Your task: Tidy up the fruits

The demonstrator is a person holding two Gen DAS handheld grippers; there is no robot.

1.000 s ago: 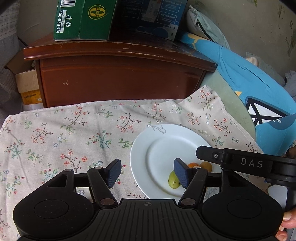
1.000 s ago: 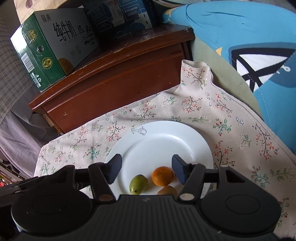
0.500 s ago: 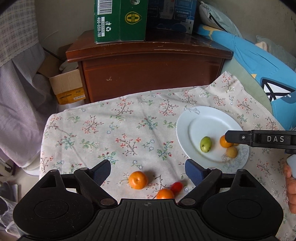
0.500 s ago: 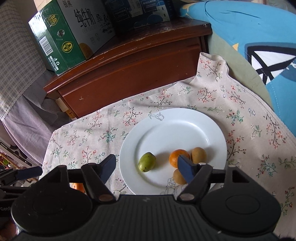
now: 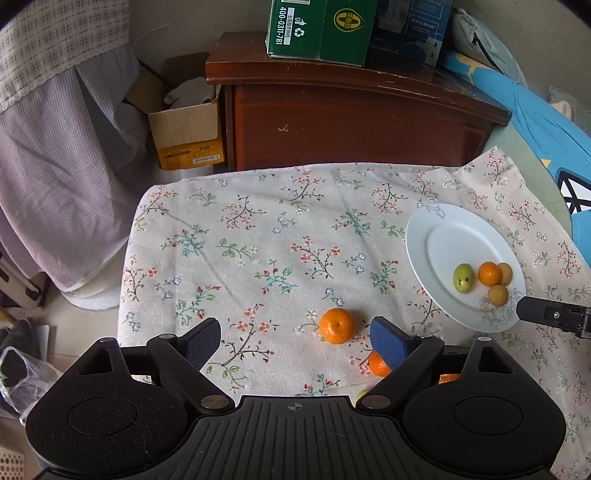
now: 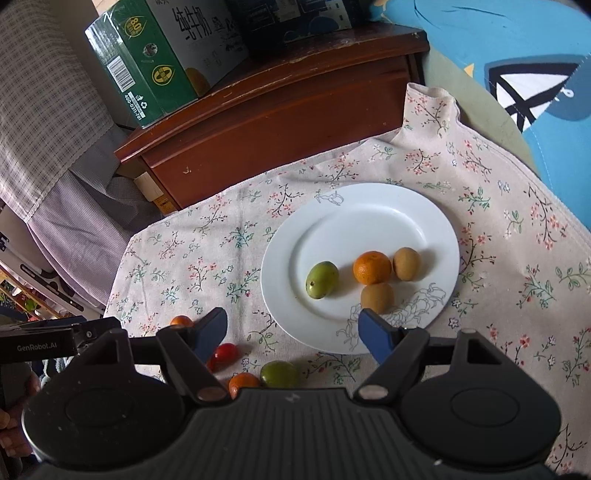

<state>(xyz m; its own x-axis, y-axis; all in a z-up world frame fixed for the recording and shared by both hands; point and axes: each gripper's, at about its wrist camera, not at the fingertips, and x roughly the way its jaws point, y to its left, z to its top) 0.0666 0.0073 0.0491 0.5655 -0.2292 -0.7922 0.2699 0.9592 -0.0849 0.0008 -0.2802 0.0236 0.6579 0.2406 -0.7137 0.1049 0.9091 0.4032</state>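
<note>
Tangerine (image 5: pixel 337 325) loose on floral cloth (image 5: pixel 258 236), just ahead of left gripper (image 5: pixel 295 341), jaws wide, empty. Right gripper (image 6: pixel 291 330) also spread, empty, near plate (image 6: pixel 369 206). Centre jaws around fruit, squeeze gently, carry to plate.

The plate (image 6: pixel 436 221) sits right of centre in the right wrist view, on the table (image 6: pixel 517 258). On it a mango (image 6: pixel 321 279) lies left of a mandarin (image 6: pixel 372 267); one kiwi (image 6: pixel 406 263) is right of the mandarin, another kiwi (image 6: pixel 377 297) below it. In the left wrist view a loose mandarin (image 5: pixel 337 325) lies lower centre, well left of the plate. A cabinet (image 5: pixel 351 122) stands behind the table, a box (image 5: pixel 321 29) on top.
</note>
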